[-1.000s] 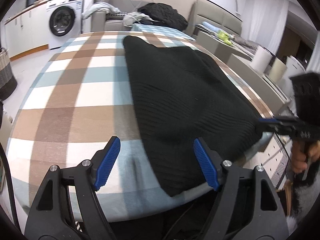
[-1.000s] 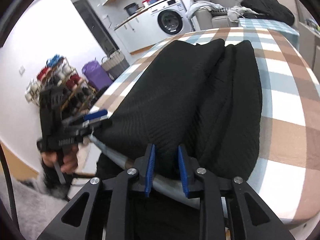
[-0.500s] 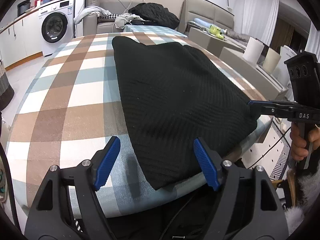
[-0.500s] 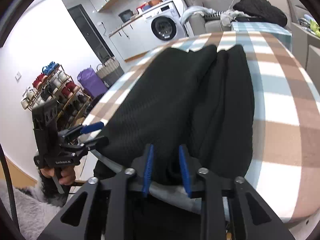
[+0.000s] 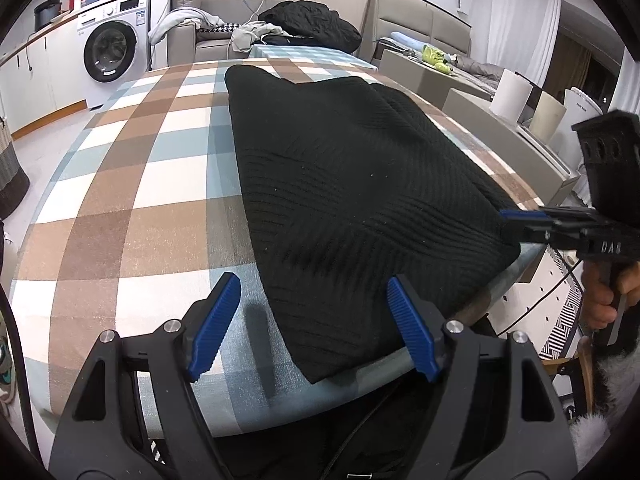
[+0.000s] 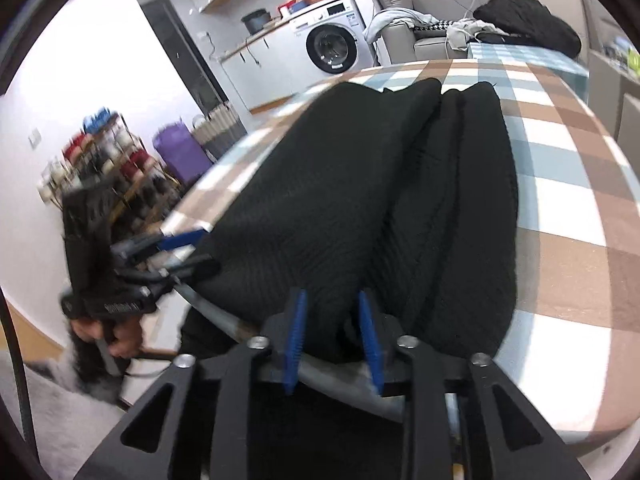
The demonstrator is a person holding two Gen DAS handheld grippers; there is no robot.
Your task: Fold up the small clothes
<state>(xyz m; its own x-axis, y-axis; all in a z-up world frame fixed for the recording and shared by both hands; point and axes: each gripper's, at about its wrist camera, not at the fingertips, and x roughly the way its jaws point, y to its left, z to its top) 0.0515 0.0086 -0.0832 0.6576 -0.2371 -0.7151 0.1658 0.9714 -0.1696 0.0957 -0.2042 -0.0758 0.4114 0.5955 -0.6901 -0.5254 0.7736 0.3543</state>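
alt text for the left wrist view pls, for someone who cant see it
The open left gripper hovers at the near corner of a black ribbed knit garment lying on a brown, blue and white checked tablecloth. At right, the right gripper pinches the garment's edge.

Bare checked tablecloth (image 5: 132, 208) lies beside black sweater (image 5: 352, 184).

Black knit garment (image 5: 352, 200) lies on the checked table (image 5: 132, 208)
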